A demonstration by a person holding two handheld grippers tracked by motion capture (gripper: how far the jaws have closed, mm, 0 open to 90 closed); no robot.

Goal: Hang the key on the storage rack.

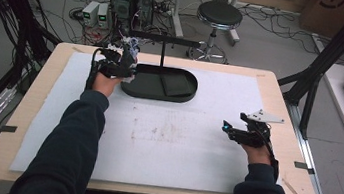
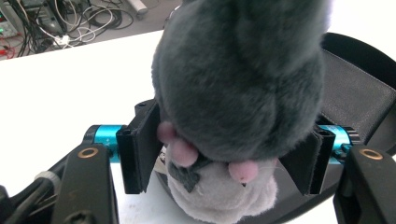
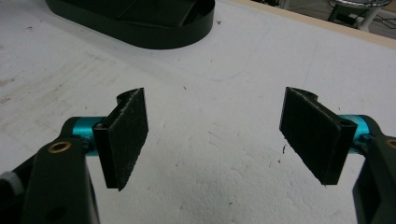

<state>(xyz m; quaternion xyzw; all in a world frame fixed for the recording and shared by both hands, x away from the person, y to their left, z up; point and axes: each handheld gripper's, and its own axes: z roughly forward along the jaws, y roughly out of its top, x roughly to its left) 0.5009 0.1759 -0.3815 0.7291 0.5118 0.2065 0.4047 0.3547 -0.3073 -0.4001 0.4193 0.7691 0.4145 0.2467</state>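
Currently my left gripper (image 2: pixel 224 158) clamps a grey plush toy (image 2: pixel 238 93) over the black tray (image 1: pixel 180 98) near the table's far edge, while my right gripper (image 3: pixel 219 135) hangs wide apart near the right edge.

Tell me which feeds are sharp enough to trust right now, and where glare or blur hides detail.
High view: soft and low in detail, so the left gripper blurs into the black tray. Left gripper view: the grey plush toy is close but fairly sharp, the table behind it washed out white. Right gripper view: the right gripper pads are crisp, lighting even.
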